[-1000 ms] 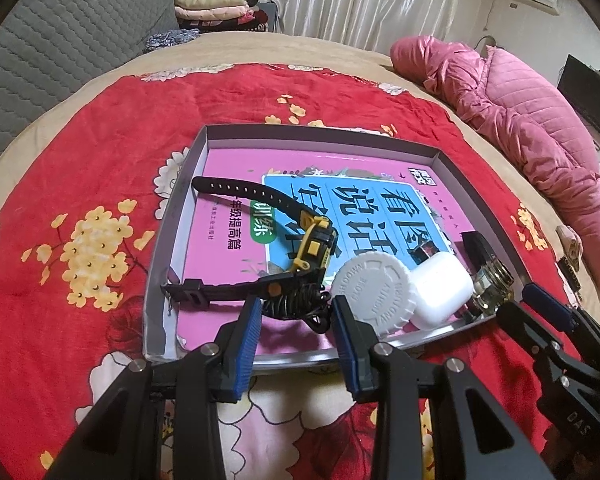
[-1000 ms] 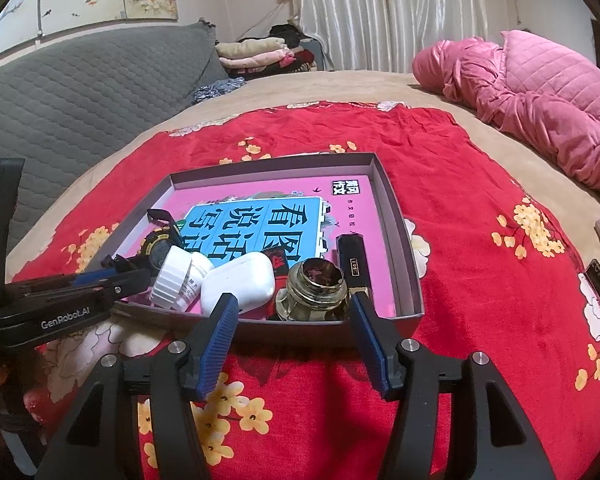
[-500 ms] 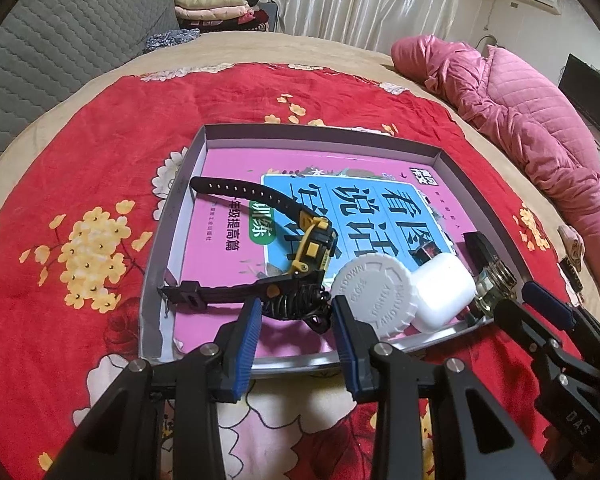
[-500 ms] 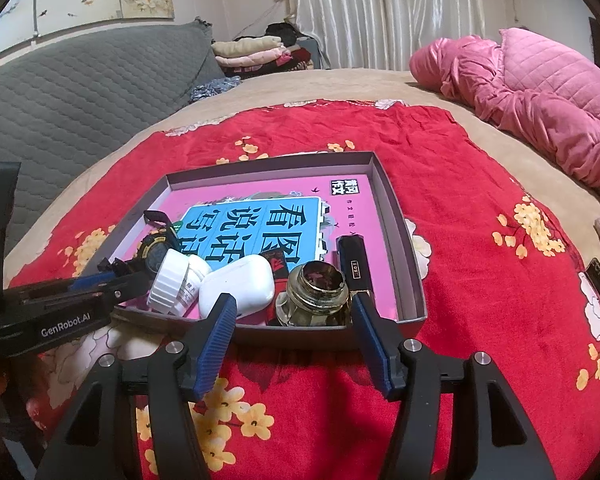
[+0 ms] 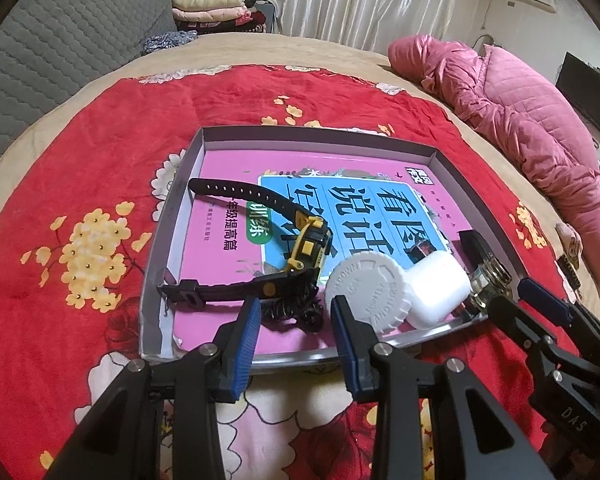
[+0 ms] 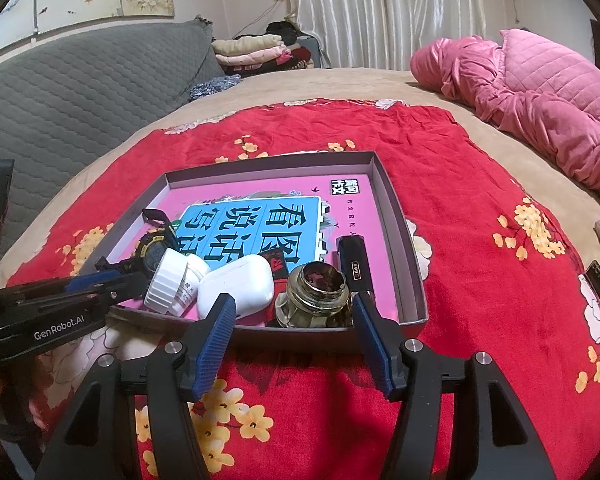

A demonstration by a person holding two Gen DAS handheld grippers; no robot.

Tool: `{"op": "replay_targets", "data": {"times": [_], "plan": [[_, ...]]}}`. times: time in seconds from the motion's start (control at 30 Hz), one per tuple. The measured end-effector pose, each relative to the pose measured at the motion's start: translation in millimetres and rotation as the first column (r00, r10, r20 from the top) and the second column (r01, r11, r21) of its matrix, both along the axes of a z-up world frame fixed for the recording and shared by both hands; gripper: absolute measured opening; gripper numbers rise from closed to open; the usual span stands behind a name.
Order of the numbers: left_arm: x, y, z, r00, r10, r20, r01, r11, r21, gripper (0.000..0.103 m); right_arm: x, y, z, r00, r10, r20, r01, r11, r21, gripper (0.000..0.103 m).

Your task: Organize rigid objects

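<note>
— Glass jar (image 6: 315,295) is what my right gripper (image 6: 292,322) lines up on; it sits at the near edge of the cardboard tray (image 6: 396,216), beside the white earbud case (image 6: 236,284). How would you take it?

— By the sides below the neck. It looks heavy, hard, slick and breakable. Are the jaws wide enough?

— About half spread and empty. My left gripper (image 5: 294,330) is narrower, also empty, hovering before the black-and-yellow watch (image 5: 300,254) and white ribbed cap (image 5: 366,290).

— And underneath?

— A pink workbook (image 5: 228,236) lines the tray, on a red flowered blanket (image 6: 480,184) over a bed (soft, so expect wobble). Pink quilt (image 6: 540,92) right, curtains behind.
</note>
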State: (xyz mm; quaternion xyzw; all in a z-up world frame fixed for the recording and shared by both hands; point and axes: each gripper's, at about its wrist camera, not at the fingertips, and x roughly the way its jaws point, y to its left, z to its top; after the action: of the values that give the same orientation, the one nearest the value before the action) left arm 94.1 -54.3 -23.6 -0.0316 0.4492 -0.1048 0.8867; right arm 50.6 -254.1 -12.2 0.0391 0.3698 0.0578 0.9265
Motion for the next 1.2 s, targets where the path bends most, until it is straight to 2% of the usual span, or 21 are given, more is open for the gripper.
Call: {"op": "replay_targets", "data": {"times": [0.17, 0.3, 0.37, 0.63, 0.87, 1.2], "plan": [[-5.9, 1.8, 5.4, 1.0, 0.006, 0.005, -0.006, 1.0, 0.001, 0.037, -1.3, 0.6, 0.6, 1.0, 0.004, -0.002, -0.004, 1.0, -0.004, 0.063], [-13.8, 2.6, 11.5, 0.999, 0.03, 0.028, -0.03, 0.999, 0.021, 0.042, -4.3, 2.9, 3.8, 1.0, 0.009, 0.008, -0.008, 1.0, -0.017, 0.065], [-18.5, 1.7, 15.4, 0.999, 0.028, 0.037, -0.029, 0.999, 0.025, 0.042, -7.0, 3.4, 6.5, 1.0, 0.009, 0.012, -0.009, 1.0, -0.02, 0.07], [-33.9, 7.5, 30.7, 0.997, 0.058, 0.058, -0.059, 0.998, 0.027, 0.051, -23.2, 9.5, 19.0, 1.0, 0.016, 0.023, -0.015, 0.999, -0.036, 0.071], [-51.0, 5.8, 35.1, 0.997, 0.056, 0.052, -0.059, 0.997, 0.052, 0.052, -39.4, 11.8, 27.5, 1.0, 0.013, 0.027, -0.012, 0.999, -0.032, 0.072], [-79.5, -0.7, 42.7, 0.997, 0.053, 0.054, -0.056, 0.997, 0.047, 0.052, -62.6, 14.1, 38.2, 0.999, 0.004, 0.038, -0.002, 0.999, -0.052, 0.072]]}}
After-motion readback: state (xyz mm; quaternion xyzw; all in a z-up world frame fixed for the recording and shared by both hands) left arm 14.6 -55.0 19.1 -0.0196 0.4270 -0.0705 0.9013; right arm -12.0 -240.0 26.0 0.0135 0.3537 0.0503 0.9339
